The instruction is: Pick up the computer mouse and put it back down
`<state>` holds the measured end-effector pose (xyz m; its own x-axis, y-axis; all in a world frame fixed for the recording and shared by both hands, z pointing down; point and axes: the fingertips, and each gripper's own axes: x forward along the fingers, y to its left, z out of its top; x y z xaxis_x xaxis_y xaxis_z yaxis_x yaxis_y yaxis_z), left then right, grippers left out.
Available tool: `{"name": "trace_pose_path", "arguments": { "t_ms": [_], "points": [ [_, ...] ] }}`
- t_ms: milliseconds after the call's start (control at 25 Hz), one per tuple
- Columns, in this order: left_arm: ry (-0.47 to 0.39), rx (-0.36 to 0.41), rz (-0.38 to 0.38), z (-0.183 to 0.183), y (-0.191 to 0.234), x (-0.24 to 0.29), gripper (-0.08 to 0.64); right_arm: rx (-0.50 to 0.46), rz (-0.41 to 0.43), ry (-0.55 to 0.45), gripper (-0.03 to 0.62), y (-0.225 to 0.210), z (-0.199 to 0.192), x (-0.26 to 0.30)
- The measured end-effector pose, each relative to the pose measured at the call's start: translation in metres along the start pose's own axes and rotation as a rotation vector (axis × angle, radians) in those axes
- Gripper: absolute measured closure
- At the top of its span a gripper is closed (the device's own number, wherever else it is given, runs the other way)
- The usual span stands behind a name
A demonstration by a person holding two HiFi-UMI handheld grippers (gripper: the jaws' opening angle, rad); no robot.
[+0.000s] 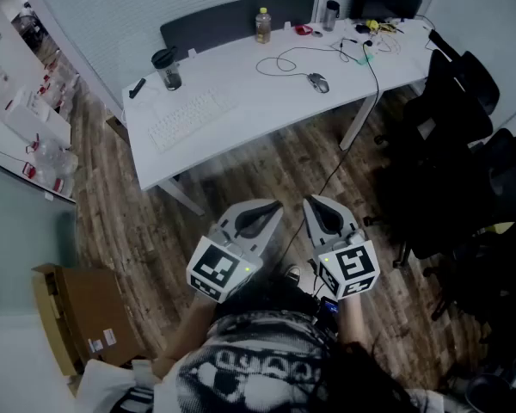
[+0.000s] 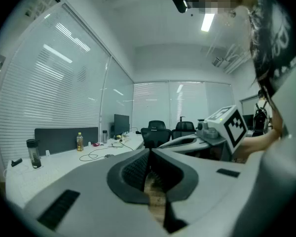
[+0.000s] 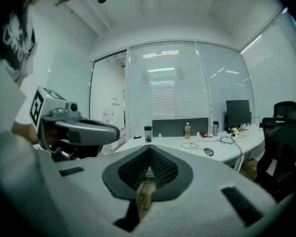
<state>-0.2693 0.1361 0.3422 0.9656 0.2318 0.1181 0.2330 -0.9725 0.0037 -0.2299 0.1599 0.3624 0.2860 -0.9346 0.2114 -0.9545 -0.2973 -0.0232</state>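
Head view: the small grey corded computer mouse (image 1: 318, 82) lies on the long white desk (image 1: 241, 93), right of centre, with its thin black cable (image 1: 284, 58) looped behind it. It is well apart from both tools, so nothing has been picked up yet. The left gripper (image 1: 271, 206) and right gripper (image 1: 315, 202) hang side by side close to the person's body, above the wood-plank floor (image 1: 267, 166) and short of the desk edge. That looks like a carrying posture for walking up, not a reach.

Left gripper view: its dark ribbed fingers (image 2: 135, 169) are pressed together at the tip with nothing between them, and floor shows through the slot below. The tool points nearly level across the room, and the mouse (image 2: 109, 155) is a tiny shape far off on the desk.

Right gripper view: these fingers (image 3: 163, 169) are likewise pressed together and hold nothing. The mouse (image 3: 208, 151) sits ahead and to the right on the desk (image 3: 161, 142), so this tool is probably better lined up to take it once it opens.
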Motion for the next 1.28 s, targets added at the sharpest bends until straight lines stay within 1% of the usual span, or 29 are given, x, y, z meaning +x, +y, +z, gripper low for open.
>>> {"name": "trace_pose_path", "arguments": {
  "t_ms": [160, 400, 560, 760, 1000, 1280],
  "points": [
    [0.004, -0.02, 0.0, -0.004, -0.007, 0.016, 0.554, -0.018, 0.018, 0.0, 0.598, -0.012, -0.01, -0.003],
    [0.026, -0.011, 0.014, -0.009, -0.015, 0.037, 0.554, -0.005, 0.028, 0.02, 0.598, -0.035, -0.023, -0.009],
    [0.031, -0.003, 0.036, -0.009, -0.019, 0.048, 0.554, -0.006, 0.038, 0.013, 0.598, -0.053, -0.026, -0.011],
    [0.025, 0.01, 0.081, -0.008, -0.022, 0.06, 0.554, -0.014, 0.064, -0.002, 0.598, -0.071, -0.027, -0.012],
    [0.028, 0.013, 0.13, -0.01, -0.029, 0.063, 0.554, -0.018, 0.103, -0.008, 0.598, -0.077, -0.03, -0.016],
    [0.062, 0.027, 0.117, -0.018, -0.041, 0.069, 0.554, 0.003, 0.113, -0.012, 0.598, -0.081, -0.036, -0.021]
  ]
}}
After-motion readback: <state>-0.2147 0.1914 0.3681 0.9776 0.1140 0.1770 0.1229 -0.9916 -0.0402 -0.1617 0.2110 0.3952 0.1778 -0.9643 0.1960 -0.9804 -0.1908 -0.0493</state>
